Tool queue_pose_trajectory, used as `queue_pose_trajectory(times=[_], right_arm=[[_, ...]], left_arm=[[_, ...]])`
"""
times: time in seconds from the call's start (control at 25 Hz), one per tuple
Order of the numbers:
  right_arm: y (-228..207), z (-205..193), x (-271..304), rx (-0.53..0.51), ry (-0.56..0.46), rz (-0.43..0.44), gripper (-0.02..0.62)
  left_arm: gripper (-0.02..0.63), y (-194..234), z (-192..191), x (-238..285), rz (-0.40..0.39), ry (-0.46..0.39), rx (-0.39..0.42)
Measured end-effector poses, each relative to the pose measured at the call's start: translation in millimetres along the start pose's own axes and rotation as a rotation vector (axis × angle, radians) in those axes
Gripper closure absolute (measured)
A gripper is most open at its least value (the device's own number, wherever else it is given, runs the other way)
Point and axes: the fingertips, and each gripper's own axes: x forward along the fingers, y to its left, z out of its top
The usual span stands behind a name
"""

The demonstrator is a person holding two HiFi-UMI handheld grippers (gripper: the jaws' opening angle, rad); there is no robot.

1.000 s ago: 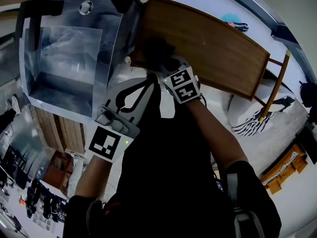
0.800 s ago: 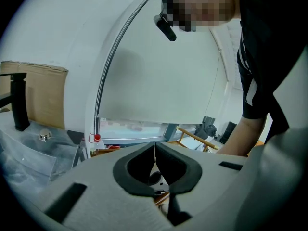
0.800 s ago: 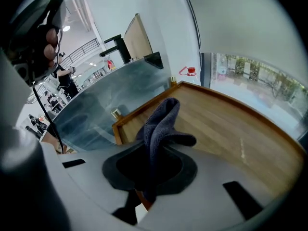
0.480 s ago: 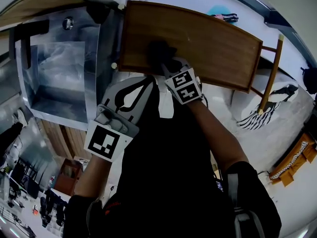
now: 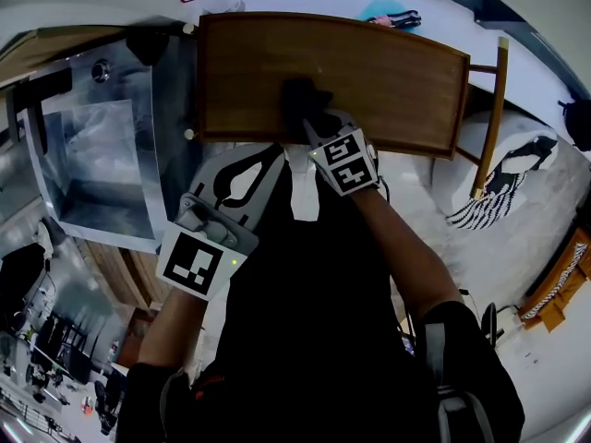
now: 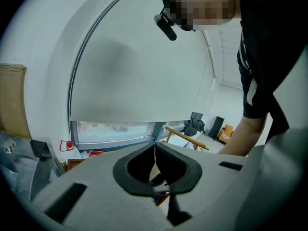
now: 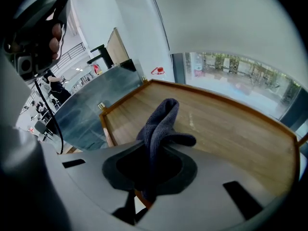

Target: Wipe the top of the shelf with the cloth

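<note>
Jaws: your left gripper is pressed shut on nothing; your right gripper pinches the cloth over the shelf top.

At the lower left of the head view, your left gripper sits idle, short of the shelf's front edge, and takes no part in the wiping. At the centre, your right gripper clamps the dark cloth, which bunches out past the jaws. The cloth sits near the front edge, about midway along the top, and seems to touch the wood. No clear wiped trail shows, so you cannot read how much is done. I judge the wipe under way, with the right half and the back edge likely left to cover.
</note>
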Motion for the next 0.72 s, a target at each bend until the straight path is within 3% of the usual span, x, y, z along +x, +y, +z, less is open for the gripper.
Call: queue_pose_trajectory(times=[0.72], right_arm=[[-82.1, -55.9, -58.7, 0.14, -0.022, -0.1, 0.551]], left_arm=[[0.581, -57.5, 15.7, 74.2, -0.125, 0.043, 0.065]])
